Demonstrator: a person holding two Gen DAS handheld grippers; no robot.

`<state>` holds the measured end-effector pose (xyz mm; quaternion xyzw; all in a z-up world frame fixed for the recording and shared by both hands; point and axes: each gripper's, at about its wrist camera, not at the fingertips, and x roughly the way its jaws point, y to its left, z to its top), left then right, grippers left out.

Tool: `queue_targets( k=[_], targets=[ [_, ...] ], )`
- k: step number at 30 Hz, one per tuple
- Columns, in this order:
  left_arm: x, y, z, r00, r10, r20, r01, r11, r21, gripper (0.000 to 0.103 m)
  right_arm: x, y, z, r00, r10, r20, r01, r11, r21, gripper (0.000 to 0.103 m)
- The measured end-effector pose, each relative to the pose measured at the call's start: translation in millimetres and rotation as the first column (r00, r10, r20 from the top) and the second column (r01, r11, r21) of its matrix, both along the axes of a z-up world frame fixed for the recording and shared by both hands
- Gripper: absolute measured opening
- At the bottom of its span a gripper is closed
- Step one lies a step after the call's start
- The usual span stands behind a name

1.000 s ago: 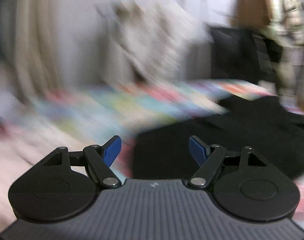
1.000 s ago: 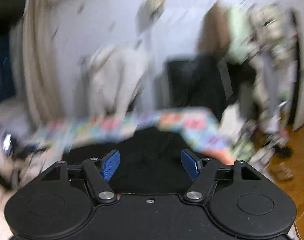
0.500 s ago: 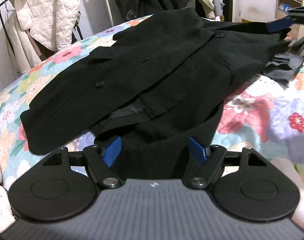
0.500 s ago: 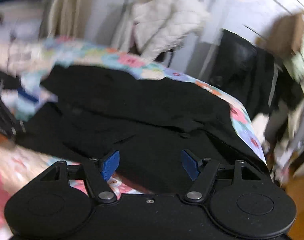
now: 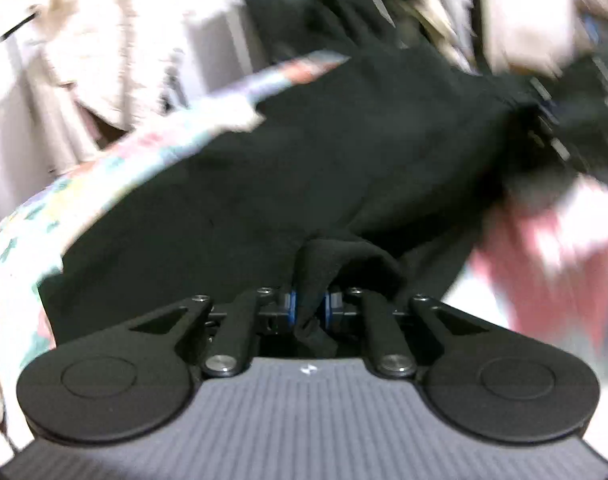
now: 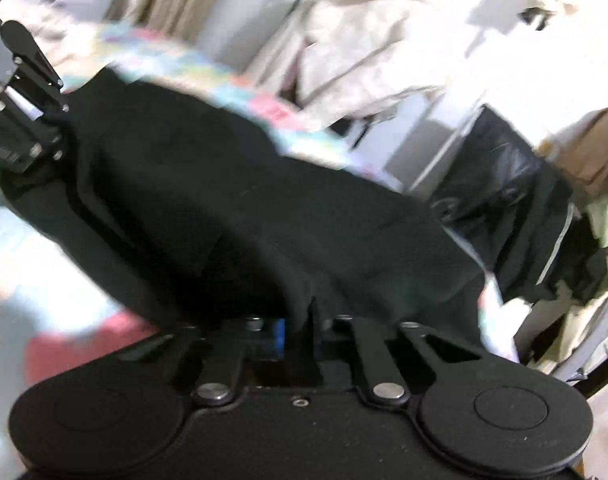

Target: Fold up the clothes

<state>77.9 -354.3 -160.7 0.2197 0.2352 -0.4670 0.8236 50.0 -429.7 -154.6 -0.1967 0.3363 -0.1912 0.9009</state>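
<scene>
A black jacket [image 5: 323, 152] is stretched above the flowered bedspread [image 5: 104, 168], and both views are blurred. My left gripper [image 5: 309, 306] is shut on a bunched edge of the jacket, with cloth pinched between its blue pads. In the right wrist view the jacket [image 6: 244, 208] spans the middle, and my right gripper [image 6: 302, 334] is shut on another edge of it. The left gripper [image 6: 24, 108] also shows at the far left of the right wrist view, holding the jacket's other end. At the far right of the left wrist view the right gripper [image 5: 563, 120] shows in the same way.
A cream quilted coat [image 6: 367, 40] hangs on a rack against the white wall. Dark clothes [image 6: 515, 208] hang at the right beside a brown cardboard box [image 6: 595, 148]. The flowered bedspread [image 6: 176, 60] lies beneath the jacket.
Both grippers were open over the flat jacket half a second ago. Now each is shut on an edge of it, and the jacket is pulled up and stretched between them.
</scene>
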Motion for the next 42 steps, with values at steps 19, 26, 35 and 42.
queue_targets(
  k=[19,26,35,42],
  targets=[
    [46,-3,-27,0.949,0.019,-0.315,-0.078,0.981,-0.175,0.077,42,-169,-30,0.941,-0.338,-0.022,0.294,0.784,0.547,0.010],
    [41,-33,-46,0.987,0.109,-0.115,-0.113,0.993,-0.029,0.092,19,-164,-26,0.916,-0.400,0.043,0.292,0.736,0.611,0.025],
    [131,-7,-55,0.818,0.247,-0.519,-0.385,0.906,-0.175,0.103,-44,-66,2,0.897,-0.392,0.203,0.255,0.835,0.488,0.060],
    [114,-24,-63,0.867,0.129,-0.482,-0.267,0.936,-0.228,0.042,-37,-41,-15,0.944,-0.298,0.139,0.241,0.915,0.324,0.063]
  ],
)
